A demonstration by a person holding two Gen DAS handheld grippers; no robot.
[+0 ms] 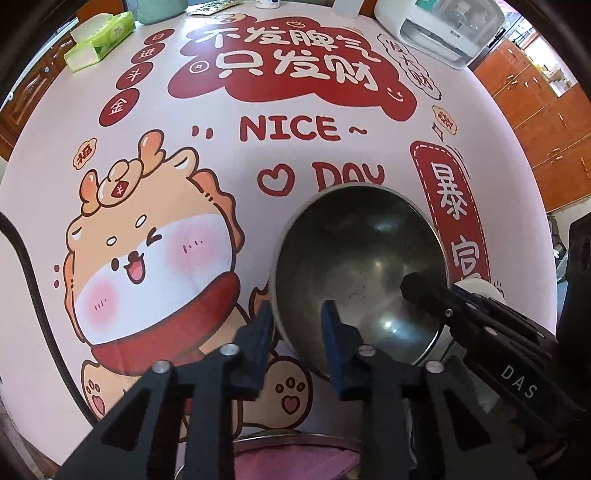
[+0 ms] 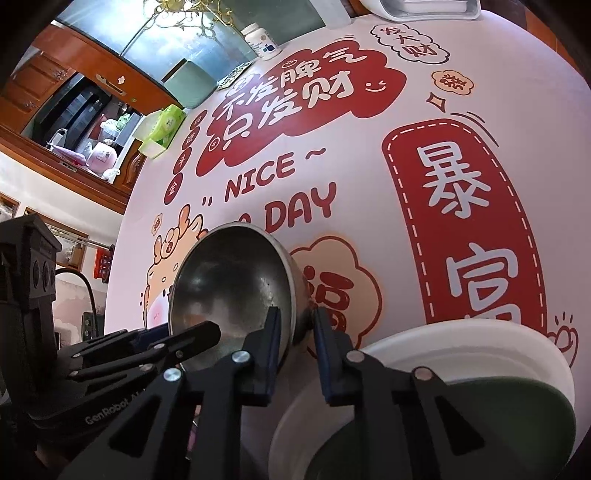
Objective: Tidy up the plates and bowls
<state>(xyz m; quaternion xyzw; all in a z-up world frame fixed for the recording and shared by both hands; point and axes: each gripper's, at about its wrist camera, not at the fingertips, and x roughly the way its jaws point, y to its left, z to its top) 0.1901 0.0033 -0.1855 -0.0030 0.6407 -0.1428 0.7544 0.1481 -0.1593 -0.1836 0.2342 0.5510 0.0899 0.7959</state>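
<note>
A steel bowl (image 1: 360, 273) is held tilted above the printed tablecloth. My left gripper (image 1: 297, 332) straddles its left rim, one finger outside and one inside, with a gap beside the rim. My right gripper (image 2: 295, 338) is shut on the bowl's (image 2: 229, 291) right rim and also shows in the left wrist view (image 1: 428, 291). A white bowl with a green inside (image 2: 461, 373) lies under the right gripper. A steel plate rim with a pink inside (image 1: 295, 456) sits at the table's near edge.
The tablecloth (image 1: 240, 155) covers a round table. A green tissue box (image 1: 99, 40), a white appliance (image 1: 447, 29), a pill bottle (image 2: 262, 40) and a pale green container (image 2: 190, 83) stand along the far edge. Wooden cabinets (image 1: 546, 110) lie beyond.
</note>
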